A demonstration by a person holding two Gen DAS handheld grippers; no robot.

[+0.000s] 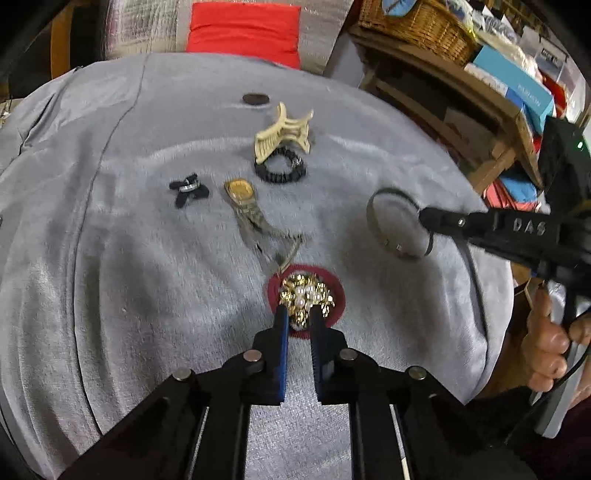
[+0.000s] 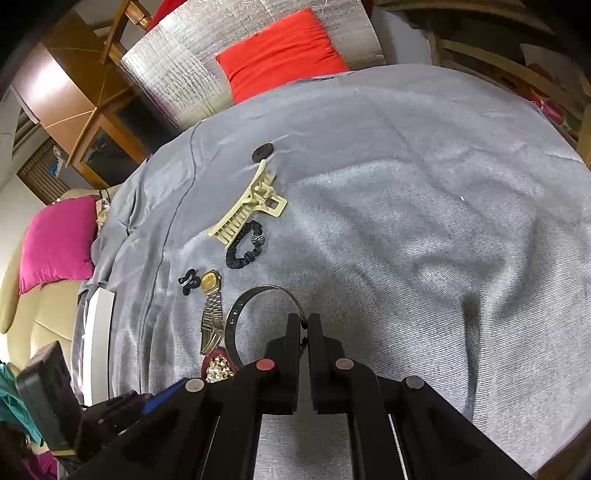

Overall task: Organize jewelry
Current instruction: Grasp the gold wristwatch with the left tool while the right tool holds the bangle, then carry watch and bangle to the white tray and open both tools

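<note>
On the grey cloth (image 1: 147, 258) lies a gold and pearl brooch (image 1: 306, 291) on a round red pad (image 1: 338, 291). My left gripper (image 1: 299, 314) is shut on the brooch's near end. To the right, my right gripper (image 2: 303, 325) is shut on the rim of a dark metal bangle (image 2: 236, 314), which the left wrist view shows resting on the cloth. A gold watch (image 1: 242, 195), a small black clip (image 1: 188, 188), a black hair tie (image 1: 280, 168) and a cream claw clip (image 1: 282, 134) lie beyond, untouched.
A dark round disc (image 1: 255, 99) sits at the cloth's far side. Behind it are a red cushion (image 1: 243, 33) and, to the right, a shelf with a wicker basket (image 1: 417, 22). A white box (image 2: 99, 343) and pink cushion (image 2: 59, 240) lie left. A person's hand (image 1: 546, 343) holds the right gripper.
</note>
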